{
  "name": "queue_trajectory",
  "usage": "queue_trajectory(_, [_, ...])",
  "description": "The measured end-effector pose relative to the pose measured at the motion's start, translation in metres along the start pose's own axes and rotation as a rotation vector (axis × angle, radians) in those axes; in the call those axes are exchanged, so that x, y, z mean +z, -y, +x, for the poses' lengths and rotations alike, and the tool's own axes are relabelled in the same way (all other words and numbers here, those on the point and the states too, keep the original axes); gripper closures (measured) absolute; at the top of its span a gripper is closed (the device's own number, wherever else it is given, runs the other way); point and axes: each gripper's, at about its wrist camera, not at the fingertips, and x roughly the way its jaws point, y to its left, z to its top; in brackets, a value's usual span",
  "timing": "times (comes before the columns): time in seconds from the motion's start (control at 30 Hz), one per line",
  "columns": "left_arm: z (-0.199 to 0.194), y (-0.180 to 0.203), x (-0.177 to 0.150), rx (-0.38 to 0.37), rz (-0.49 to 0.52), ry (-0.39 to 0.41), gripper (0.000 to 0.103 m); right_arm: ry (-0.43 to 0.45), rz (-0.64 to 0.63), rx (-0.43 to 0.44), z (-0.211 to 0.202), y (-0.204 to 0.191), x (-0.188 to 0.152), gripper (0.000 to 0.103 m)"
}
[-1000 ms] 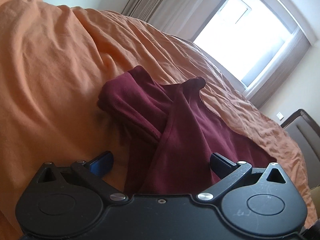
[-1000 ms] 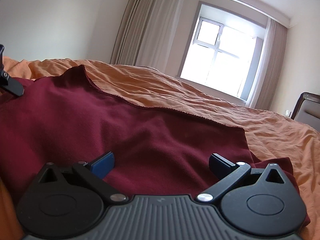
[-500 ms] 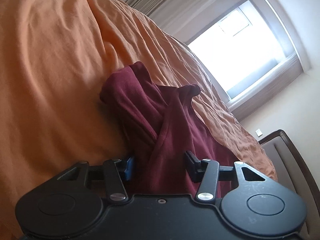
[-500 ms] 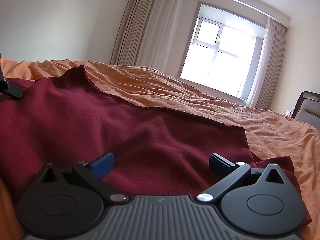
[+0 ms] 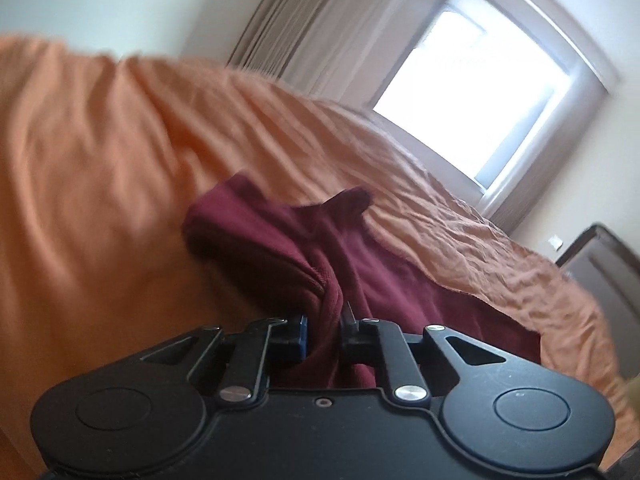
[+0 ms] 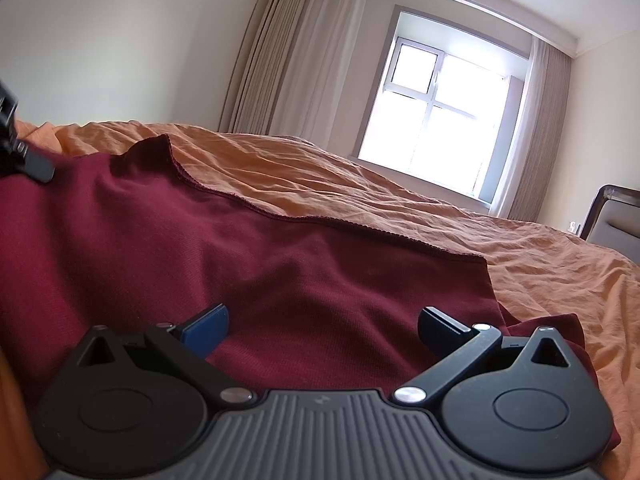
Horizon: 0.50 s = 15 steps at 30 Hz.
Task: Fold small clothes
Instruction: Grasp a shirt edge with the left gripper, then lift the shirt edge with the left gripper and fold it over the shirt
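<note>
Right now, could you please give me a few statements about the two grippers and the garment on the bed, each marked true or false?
1. The left gripper is shut on a bunched fold of the maroon garment. True.
2. The right gripper is clamped on the garment. False: its jaws stand wide open over the cloth.
3. The garment lies on an orange bedsheet. True.
4. The curtains are drawn across the window. False: they hang to the sides and the window is uncovered and bright.
5. The garment is already folded into a neat square. False: it lies spread out, one end bunched.
</note>
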Motion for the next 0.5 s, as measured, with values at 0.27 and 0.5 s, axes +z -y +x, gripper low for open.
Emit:
queue_trajectory(0.27, [0.002, 0.013, 0.008, 0.045, 0.026, -0.021, 0.089, -0.031, 0.026, 0.028, 0.003, 0.005, 0.003, 0.000])
queue_trajectory(0.5, [-0.010, 0.069, 0.023, -0.039, 0.235, 0.052, 0.090, -0.052, 0.189, 0.053, -0.027, 0.060, 0.012, 0.000])
